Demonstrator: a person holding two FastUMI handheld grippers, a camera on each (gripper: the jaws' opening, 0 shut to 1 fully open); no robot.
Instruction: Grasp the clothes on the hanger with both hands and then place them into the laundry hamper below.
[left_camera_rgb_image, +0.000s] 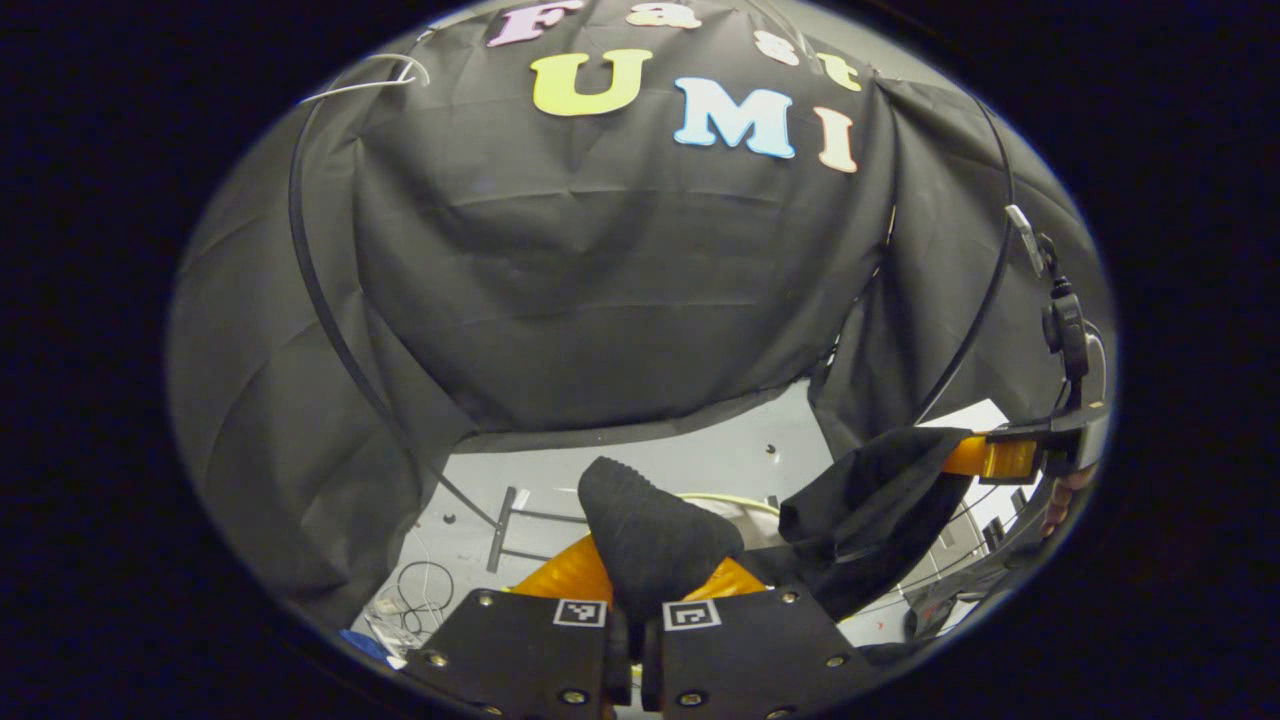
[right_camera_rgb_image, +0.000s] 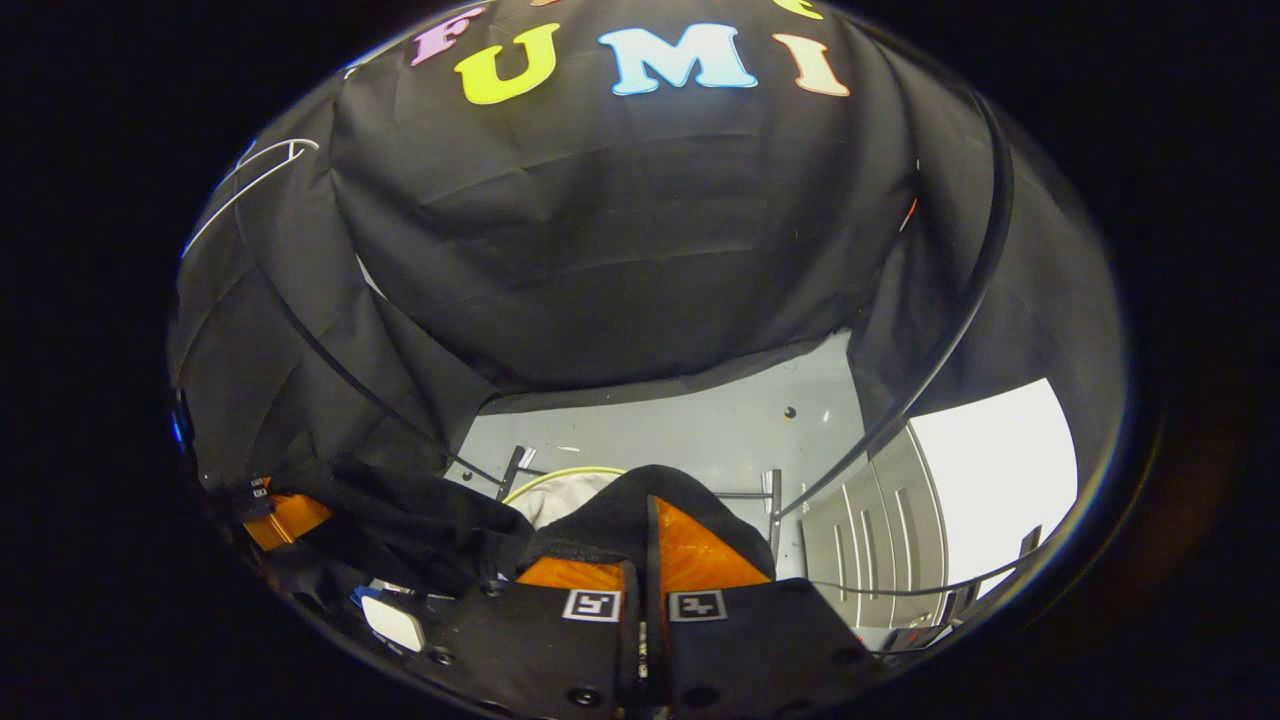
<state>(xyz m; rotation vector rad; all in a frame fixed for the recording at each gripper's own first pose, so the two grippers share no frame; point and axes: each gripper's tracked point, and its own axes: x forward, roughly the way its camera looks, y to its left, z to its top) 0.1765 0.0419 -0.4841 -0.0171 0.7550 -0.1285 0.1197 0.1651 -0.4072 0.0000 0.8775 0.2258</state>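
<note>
The black garment (left_camera_rgb_image: 870, 510) hangs stretched sideways between the two grippers, sagging in its middle. The left gripper (left_camera_rgb_image: 650, 570) pinches one bunched end between narrow fingers; the right gripper (right_camera_rgb_image: 645, 540) pinches the other. Below them, the hamper's pale rim (right_camera_rgb_image: 560, 473) is mostly hidden by cloth.

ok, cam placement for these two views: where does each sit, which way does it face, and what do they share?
Left gripper view: rides the left gripper, looks along its orange fingers toward the booth wall and grey floor; fingers pinch black clothing; right gripper's finger at right edge.
Right gripper view: rides the right gripper, same heading; its fingers pinch the clothing; left gripper's finger at left edge.
Shared: the clothing stretched between grippers, the hamper's pale rim, the floor.
</note>
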